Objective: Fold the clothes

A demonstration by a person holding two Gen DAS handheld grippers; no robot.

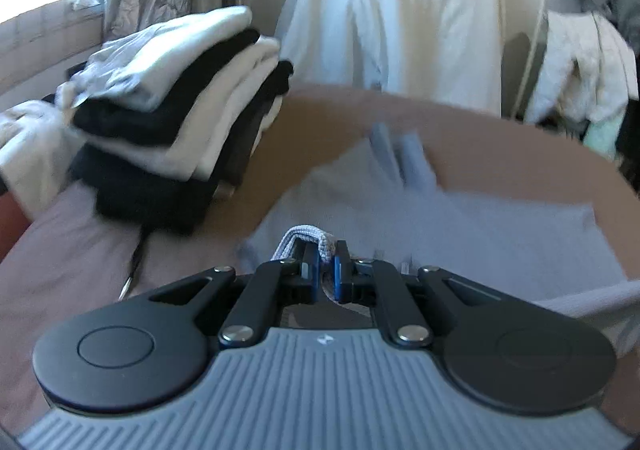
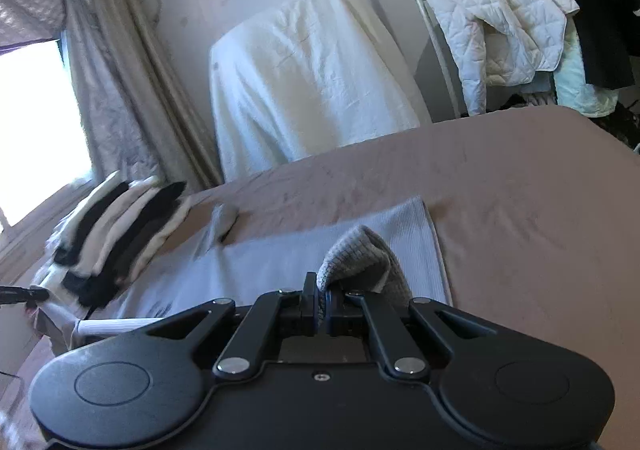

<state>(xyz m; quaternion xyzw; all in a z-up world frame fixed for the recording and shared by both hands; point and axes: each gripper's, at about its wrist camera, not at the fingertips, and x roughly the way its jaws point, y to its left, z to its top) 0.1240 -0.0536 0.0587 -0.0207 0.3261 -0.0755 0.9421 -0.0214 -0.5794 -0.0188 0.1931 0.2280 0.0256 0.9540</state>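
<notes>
both grippers pinching a pale grey ribbed garment spread on the bed.

the left gripper [image 1: 327, 258] has its jaws pressed together on a knitted edge of the grey garment [image 1: 460, 226], and the right gripper [image 2: 323, 300] is likewise clamped on a raised bunch of the same cloth; the rest lies flat on the brown bedsheet [image 2: 520, 218], near the bed's front edge. risks, as i judge them: each pinch holds only a small fold, so a pull could slip the knit free; uneven lifting by the two sides would skew the crease; a wide swing to the left could knock the stack of folded clothes [image 1: 168, 98], which already leans. count: two grippers, one garment in hand, one stack of about seven folded pieces in alternating light and dark, layers blurred.
</notes>
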